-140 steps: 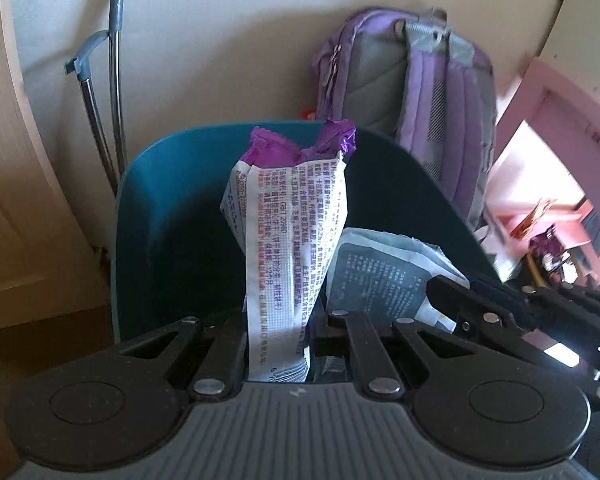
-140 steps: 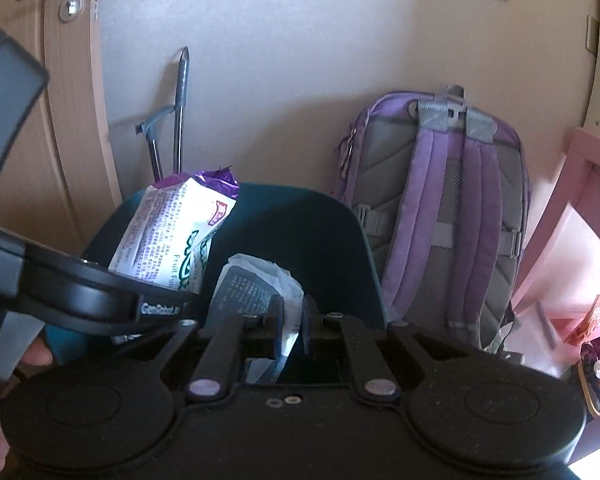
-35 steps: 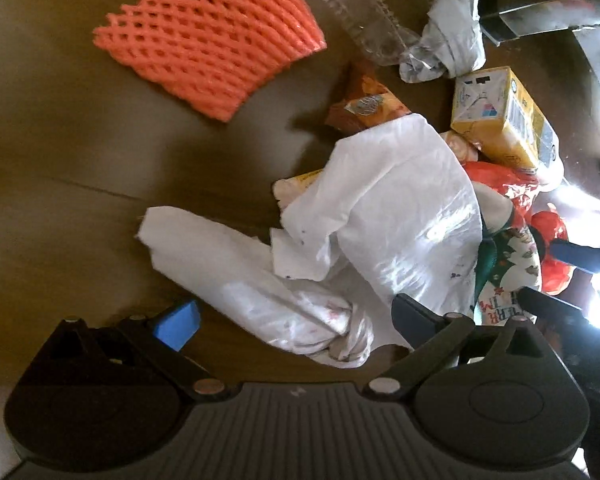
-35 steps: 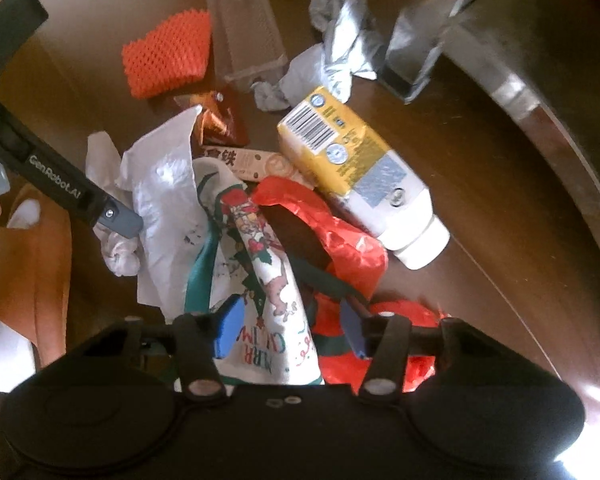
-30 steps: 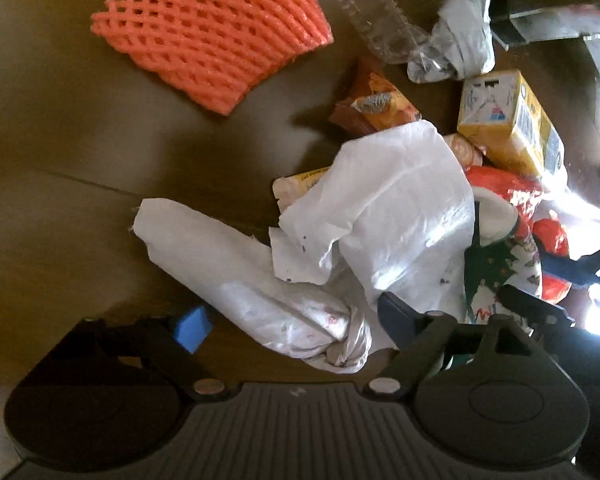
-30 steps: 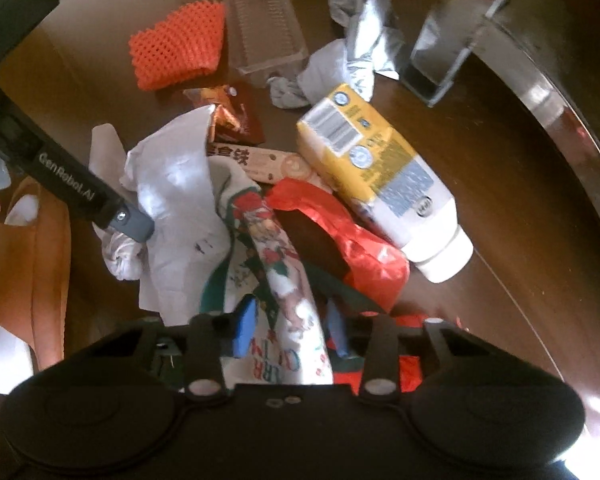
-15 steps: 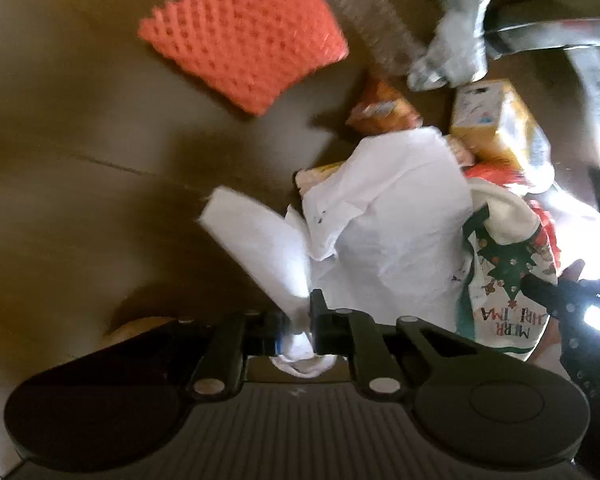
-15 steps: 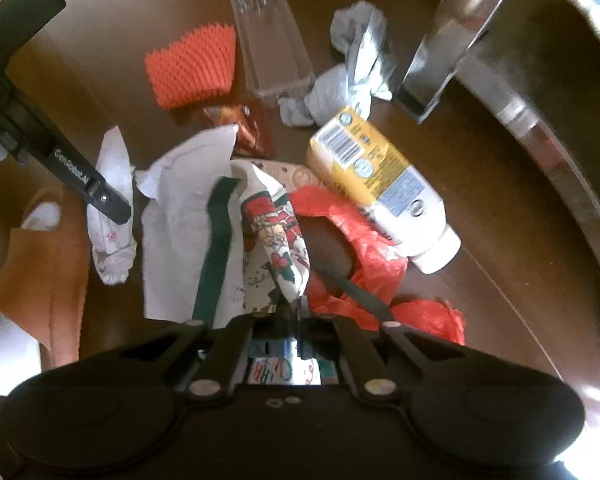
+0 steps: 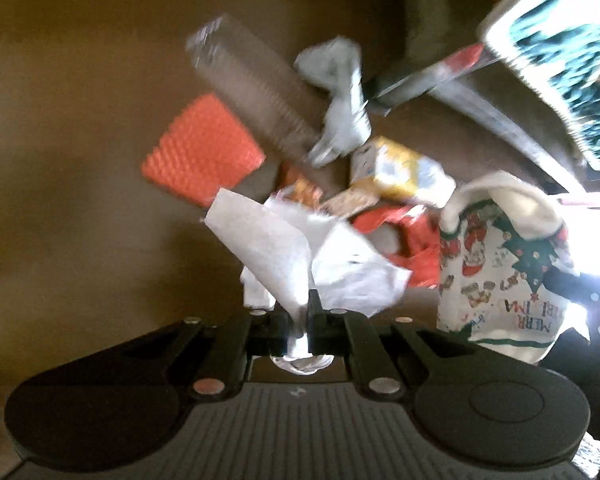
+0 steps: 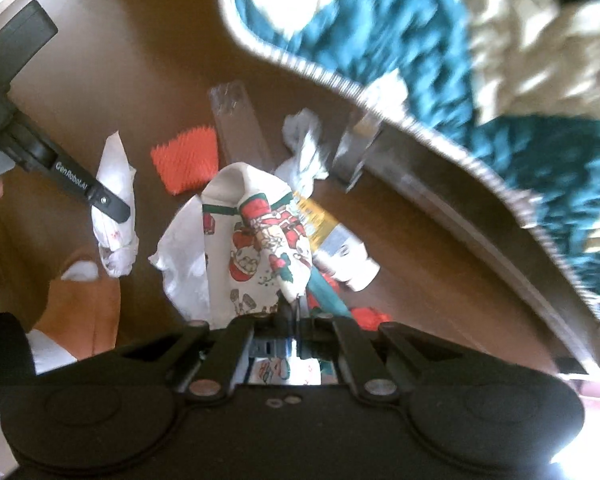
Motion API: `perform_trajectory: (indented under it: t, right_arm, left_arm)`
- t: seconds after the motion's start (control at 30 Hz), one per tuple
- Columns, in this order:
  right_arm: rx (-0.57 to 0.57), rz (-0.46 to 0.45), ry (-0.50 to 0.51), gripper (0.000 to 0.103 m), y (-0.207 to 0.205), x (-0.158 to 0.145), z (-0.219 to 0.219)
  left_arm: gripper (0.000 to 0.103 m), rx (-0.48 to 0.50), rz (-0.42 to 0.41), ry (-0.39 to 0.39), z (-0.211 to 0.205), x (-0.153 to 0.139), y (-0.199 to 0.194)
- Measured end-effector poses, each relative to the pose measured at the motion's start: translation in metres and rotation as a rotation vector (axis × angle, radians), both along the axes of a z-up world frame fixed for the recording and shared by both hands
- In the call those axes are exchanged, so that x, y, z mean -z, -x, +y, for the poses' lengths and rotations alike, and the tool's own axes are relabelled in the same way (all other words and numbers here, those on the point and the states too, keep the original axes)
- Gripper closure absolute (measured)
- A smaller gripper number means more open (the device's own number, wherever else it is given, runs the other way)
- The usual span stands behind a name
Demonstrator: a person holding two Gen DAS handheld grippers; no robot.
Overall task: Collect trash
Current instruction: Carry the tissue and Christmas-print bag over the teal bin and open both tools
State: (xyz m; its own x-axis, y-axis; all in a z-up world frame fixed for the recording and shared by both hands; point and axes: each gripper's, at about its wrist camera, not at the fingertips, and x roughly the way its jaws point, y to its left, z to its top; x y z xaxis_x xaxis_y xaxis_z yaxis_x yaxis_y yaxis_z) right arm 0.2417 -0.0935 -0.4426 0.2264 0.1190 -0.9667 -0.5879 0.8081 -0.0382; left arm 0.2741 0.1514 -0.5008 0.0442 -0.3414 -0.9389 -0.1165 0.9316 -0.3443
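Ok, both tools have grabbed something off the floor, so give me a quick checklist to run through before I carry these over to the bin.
1. Left tool shut on the white crumpled tissue: ok.
2. Right tool shut on the Christmas-print bag: ok.
3. Tissue clear of the white paper sheet beside it: cannot tell, they overlap in the left wrist view.
4. Christmas-print bag free of the red plastic bag: cannot tell.
5. Nothing else dragged along: the yellow carton and orange foam net lie on the floor: ok.
6. Path to the bin: cannot tell, the bin is not in view.
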Motion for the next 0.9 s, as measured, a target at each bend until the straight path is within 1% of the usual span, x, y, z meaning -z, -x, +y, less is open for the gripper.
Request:
perform_trajectory:
  t: [0.17,0.23,0.33,0.4,0.53,0.63,0.7,0.9]
  right_arm:
    - [0.039,-0.080,-0.038,0.103,0.010,-0.063,-0.013]
    - [0.050,-0.120,-0.058,0.102,0.013,-0.091,-0.018]
    - [0.055,-0.172,-0.077,0.102,0.017,-0.132,-0.023]
    - [0.056,-0.216,-0.093,0.102,0.021,-0.162,-0.027]
    - [0.090,-0.293,-0.146,0.103,0.027,-0.216,-0.035]
    - [0.118,-0.379,-0.187,0.103,0.032,-0.256,-0.047]
    - [0.117,-0.464,-0.205,0.103,0.038,-0.284,-0.051]
    - [0.118,-0.638,-0.243,0.103,0.053,-0.353,-0.065]
  left_arm:
    - [0.096,0.018,-0.137,-0.014,-0.005,-0.060,-0.012]
    - [0.096,0.008,-0.184,-0.009,-0.006,-0.089,-0.017]
    - [0.095,0.004,-0.274,-0.028,-0.014,-0.136,-0.023]
    - [0.095,-0.008,-0.319,-0.042,-0.016,-0.166,-0.024]
    - [0.095,-0.017,-0.435,-0.058,-0.026,-0.230,-0.017]
    - [0.095,-0.034,-0.508,-0.055,-0.033,-0.274,-0.010]
    - [0.095,-0.039,-0.550,-0.052,-0.038,-0.301,-0.005]
    - [0.095,-0.015,-0.691,-0.056,-0.062,-0.379,0.008]
